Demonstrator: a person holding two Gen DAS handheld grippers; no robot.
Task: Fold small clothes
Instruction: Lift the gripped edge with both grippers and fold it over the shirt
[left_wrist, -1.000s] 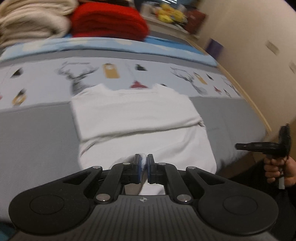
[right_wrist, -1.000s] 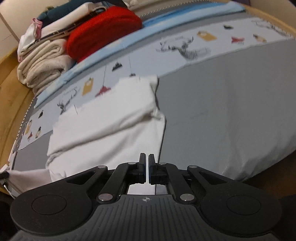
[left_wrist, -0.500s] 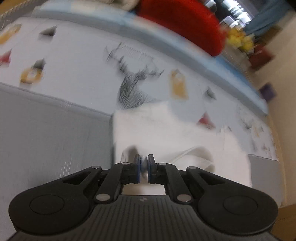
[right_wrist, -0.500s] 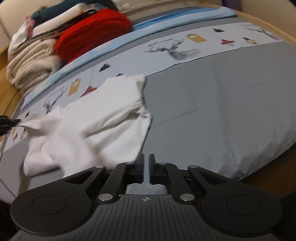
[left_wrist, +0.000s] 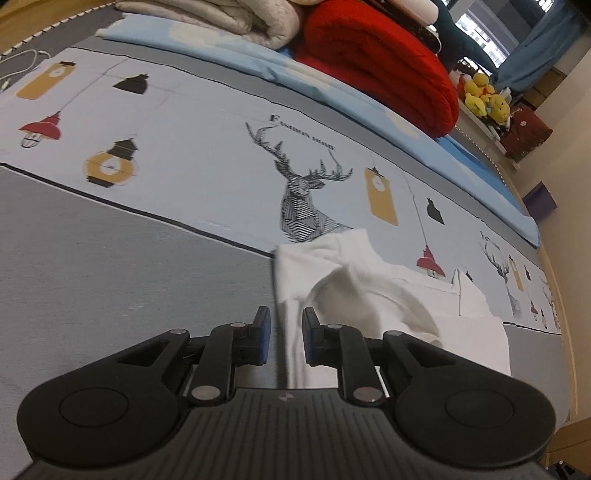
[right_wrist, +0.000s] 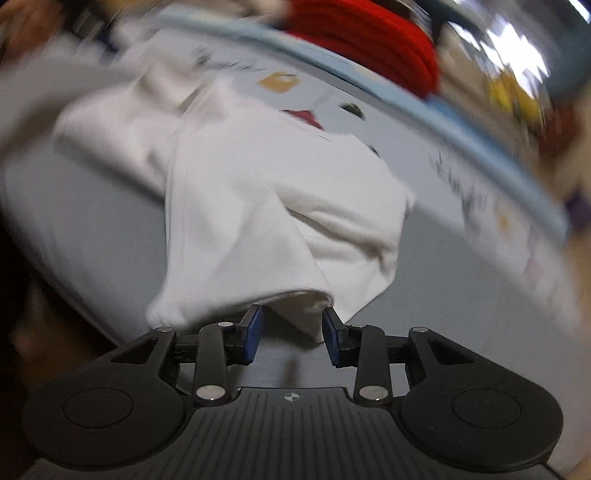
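Note:
A small white garment (left_wrist: 388, 295) lies partly folded on the bed, on the grey and light-blue printed bedspread (left_wrist: 129, 266). My left gripper (left_wrist: 286, 334) is open just above its left edge, and a strip of the white cloth lies between the jaws. In the blurred right wrist view the same white garment (right_wrist: 266, 192) lies bunched with a folded flap. My right gripper (right_wrist: 291, 334) is open at its near edge, with the cloth's lower corner between the jaws.
A folded red blanket (left_wrist: 376, 62) and cream blankets (left_wrist: 236, 18) are stacked at the far side of the bed. Yellow plush toys (left_wrist: 484, 96) sit beyond. The bed's wooden edge (left_wrist: 554, 295) runs along the right.
Both grippers were shut on the white garment and carried its edge over the bed; now both are open and the cloth has dropped onto the bed. The right view has swung round fast.

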